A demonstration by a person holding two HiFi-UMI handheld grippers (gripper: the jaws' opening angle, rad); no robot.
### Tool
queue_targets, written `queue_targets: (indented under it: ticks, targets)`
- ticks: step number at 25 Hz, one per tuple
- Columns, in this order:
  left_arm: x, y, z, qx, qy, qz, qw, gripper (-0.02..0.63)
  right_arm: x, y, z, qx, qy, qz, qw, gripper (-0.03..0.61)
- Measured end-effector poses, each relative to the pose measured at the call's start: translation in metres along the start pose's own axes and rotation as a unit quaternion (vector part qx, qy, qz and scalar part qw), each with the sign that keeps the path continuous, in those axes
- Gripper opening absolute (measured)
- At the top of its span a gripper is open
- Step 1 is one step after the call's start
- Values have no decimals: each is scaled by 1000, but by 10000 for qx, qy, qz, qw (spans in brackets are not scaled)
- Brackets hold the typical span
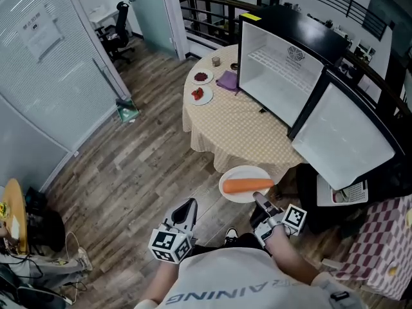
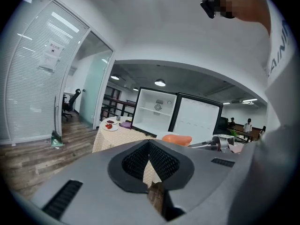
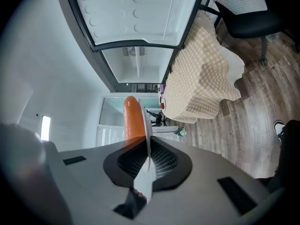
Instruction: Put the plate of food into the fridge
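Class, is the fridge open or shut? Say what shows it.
Open. The fridge has its door swung wide to one side, and the white inside with its shelf shows in the head view.

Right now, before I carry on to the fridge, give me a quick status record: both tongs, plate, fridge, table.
right tongs: shut on the plate's rim
plate: held in the air, short of the table, long orange food on it
left tongs: shut, nothing held
fridge: on the table, door open
table: checkered cloth, small plates of red food at far side
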State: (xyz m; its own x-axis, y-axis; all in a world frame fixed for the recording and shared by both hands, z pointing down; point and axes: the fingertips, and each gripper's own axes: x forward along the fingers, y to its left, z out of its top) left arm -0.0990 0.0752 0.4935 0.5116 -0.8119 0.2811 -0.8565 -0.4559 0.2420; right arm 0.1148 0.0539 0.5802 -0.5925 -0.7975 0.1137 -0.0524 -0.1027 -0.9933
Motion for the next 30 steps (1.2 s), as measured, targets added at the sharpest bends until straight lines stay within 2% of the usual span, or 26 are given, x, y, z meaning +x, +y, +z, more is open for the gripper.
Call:
queue_targets:
  ticks: [6, 13, 17, 24, 30]
  targets:
    - [32, 0, 6, 65, 155, -43, 9999, 9, 21, 1, 26, 119, -51, 112, 9999, 35]
    - [78, 25, 16, 126, 276, -150, 9994, 9, 54, -10, 52, 258, -221, 126, 9993, 35]
    - [119, 43, 30, 188, 327, -517, 9980, 9, 75, -10, 74, 235, -574, 45, 9981, 35]
    - [181, 84, 76, 393, 356, -1168, 9917, 9, 129, 17, 106, 231, -1269, 137, 9916, 35]
    - [223, 122, 96, 383, 439, -1622, 9850, 9, 164, 34, 127, 248, -1885, 150, 9816, 35]
